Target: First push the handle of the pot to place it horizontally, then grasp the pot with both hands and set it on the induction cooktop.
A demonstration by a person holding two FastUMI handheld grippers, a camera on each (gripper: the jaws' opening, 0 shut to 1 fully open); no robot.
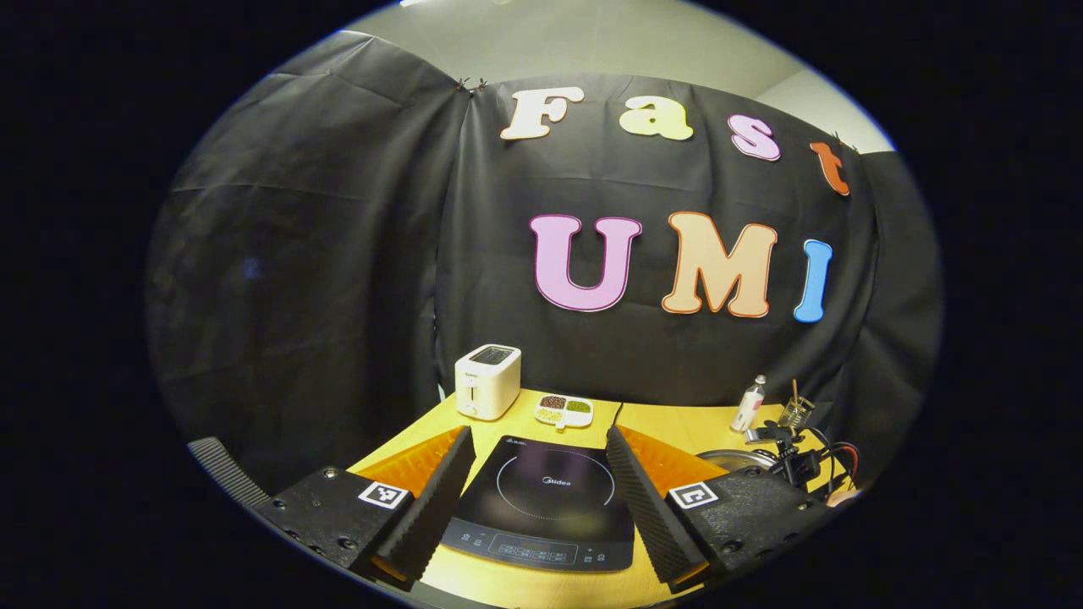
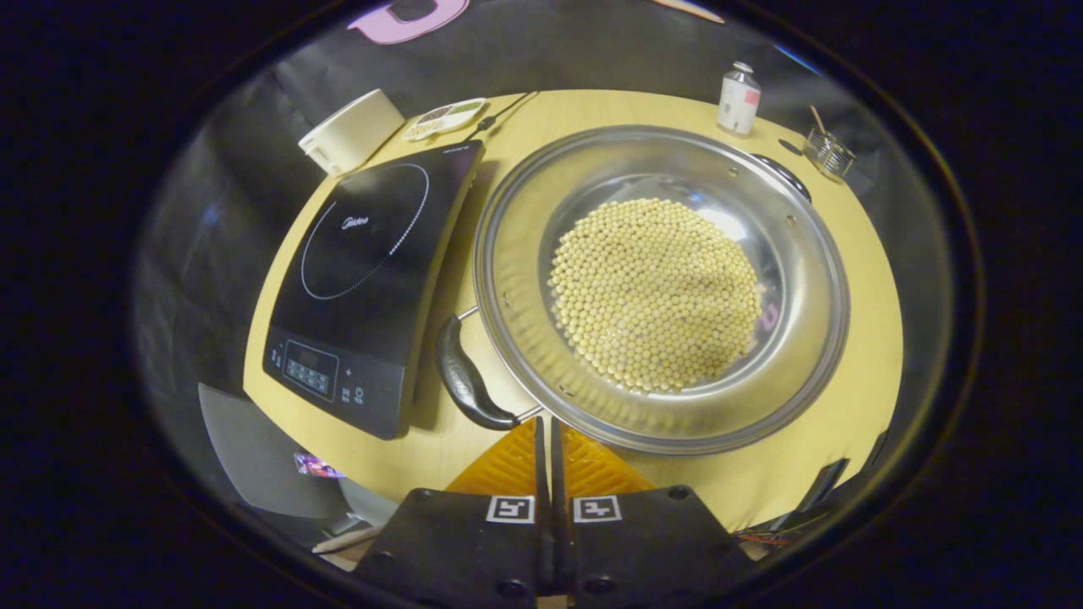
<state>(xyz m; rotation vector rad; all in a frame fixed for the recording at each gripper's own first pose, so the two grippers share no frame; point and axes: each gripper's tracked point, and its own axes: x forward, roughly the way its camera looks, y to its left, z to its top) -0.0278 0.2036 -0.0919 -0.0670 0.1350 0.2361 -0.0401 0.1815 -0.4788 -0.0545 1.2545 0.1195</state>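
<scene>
Right gripper (image 2: 550, 440) pinched closed, empty, just beside pot (image 2: 660, 288) handle (image 2: 465, 376) (handle lies up-left of tips, facing cooktop (image 2: 364, 279)). Left gripper (image 1: 537, 499) wide open over cooktop.

A black cloth wall (image 1: 355, 254) hangs in loose folds across the middle of the left gripper view, clipped at its top edge. Above it, at the top of the frame, a pale plain ceiling or upper wall (image 1: 592, 42) shows. At the lower centre stands a light wooden table (image 1: 677, 423), pushed up against the cloth. In the right gripper view the same table (image 2: 854, 372) spans the centre, its yellowish top evenly lit, with the dark cloth behind it along the top of the frame.
</scene>
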